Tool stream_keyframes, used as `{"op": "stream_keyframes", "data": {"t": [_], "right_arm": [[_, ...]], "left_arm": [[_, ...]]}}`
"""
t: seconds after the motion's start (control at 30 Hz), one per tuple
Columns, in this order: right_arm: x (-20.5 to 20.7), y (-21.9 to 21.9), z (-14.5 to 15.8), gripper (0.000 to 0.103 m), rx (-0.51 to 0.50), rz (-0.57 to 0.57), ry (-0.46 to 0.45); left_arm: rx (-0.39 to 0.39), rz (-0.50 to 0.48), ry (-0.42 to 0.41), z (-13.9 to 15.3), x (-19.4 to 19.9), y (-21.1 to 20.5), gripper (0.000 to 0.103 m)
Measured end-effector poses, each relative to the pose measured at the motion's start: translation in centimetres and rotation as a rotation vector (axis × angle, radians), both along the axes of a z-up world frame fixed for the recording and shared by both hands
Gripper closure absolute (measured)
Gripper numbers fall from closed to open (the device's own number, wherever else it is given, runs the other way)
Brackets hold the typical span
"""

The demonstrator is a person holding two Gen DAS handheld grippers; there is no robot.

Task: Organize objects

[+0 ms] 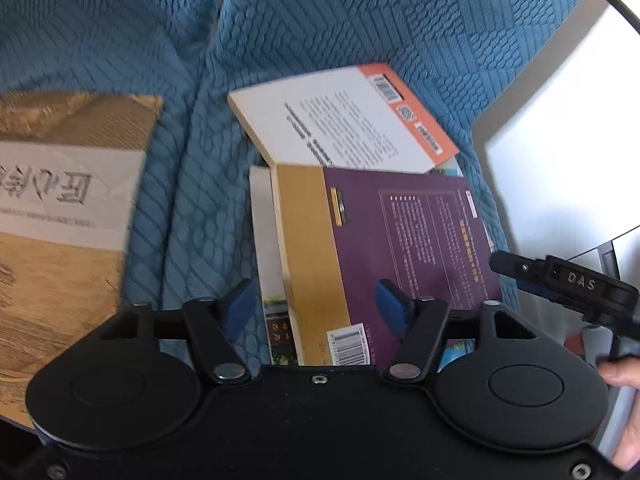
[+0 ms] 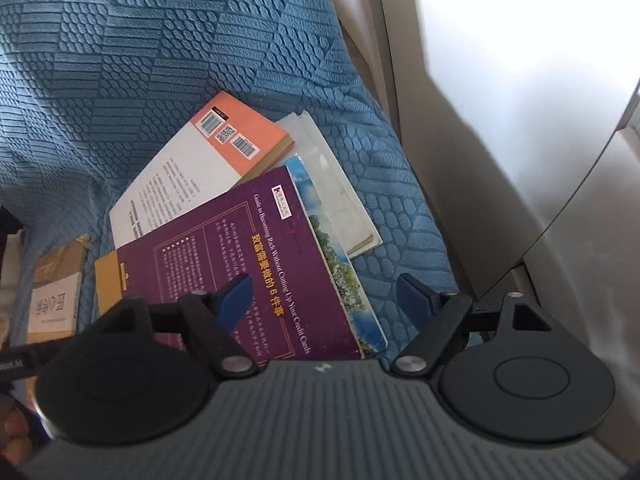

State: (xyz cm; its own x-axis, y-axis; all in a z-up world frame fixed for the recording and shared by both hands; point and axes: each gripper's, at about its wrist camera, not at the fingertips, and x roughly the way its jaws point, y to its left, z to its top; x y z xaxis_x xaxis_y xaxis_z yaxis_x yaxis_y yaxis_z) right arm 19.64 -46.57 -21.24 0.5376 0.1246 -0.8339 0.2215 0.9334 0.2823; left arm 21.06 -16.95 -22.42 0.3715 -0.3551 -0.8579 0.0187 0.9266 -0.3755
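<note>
On quilted blue fabric (image 1: 192,184), glossy purple book (image 1: 412,240) w/ both claws (image 1: 316,300) (image 2: 326,296) gaping.

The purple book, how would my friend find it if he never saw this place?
Look at the blue quilted cover, then the messy pile of books on it. The purple book lies on top, nearest the grippers. It alone is dark purple with a gold strip; its neighbour, the white book, has an orange band.

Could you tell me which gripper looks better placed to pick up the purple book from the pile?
Probably the left gripper: its open fingers straddle the purple book at its near gold edge. The right gripper straddles its far edge and bare blue cover.
</note>
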Motion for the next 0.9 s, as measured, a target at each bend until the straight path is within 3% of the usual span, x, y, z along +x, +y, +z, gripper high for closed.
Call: {"op": "stream_keyframes", "data": {"t": [0.13,0.3,0.4,0.53,0.8,0.9], "right_arm": [[0.5,0.1,-1.1,0.042,0.003,0.041,0.012],[0.6,0.3,-1.5,0.051,0.014,0.096,-0.014],[1.1,0.2,-1.9,0.051,0.056,0.136,-0.022],[1.1,0.7,-2.1,0.051,0.018,0.193,-0.058],[0.6,0.4,-2.4,0.051,0.044,0.163,-0.083],[0.5,0.2,-2.3,0.058,0.053,0.144,-0.072]], "left_arm": [[-0.022,-0.01,0.027,-1.0,0.1,-0.2,0.057],[-0.028,-0.012,0.039,-1.4,0.1,-0.3,0.063],[-0.035,-0.008,0.039,-1.4,0.2,-0.2,0.065],[-0.058,0.011,0.037,-1.6,0.3,0.1,0.065],[-0.114,0.061,0.049,-2.1,0.4,1.2,0.072],[-0.105,0.062,0.052,-1.9,0.5,1.3,0.074]]}}
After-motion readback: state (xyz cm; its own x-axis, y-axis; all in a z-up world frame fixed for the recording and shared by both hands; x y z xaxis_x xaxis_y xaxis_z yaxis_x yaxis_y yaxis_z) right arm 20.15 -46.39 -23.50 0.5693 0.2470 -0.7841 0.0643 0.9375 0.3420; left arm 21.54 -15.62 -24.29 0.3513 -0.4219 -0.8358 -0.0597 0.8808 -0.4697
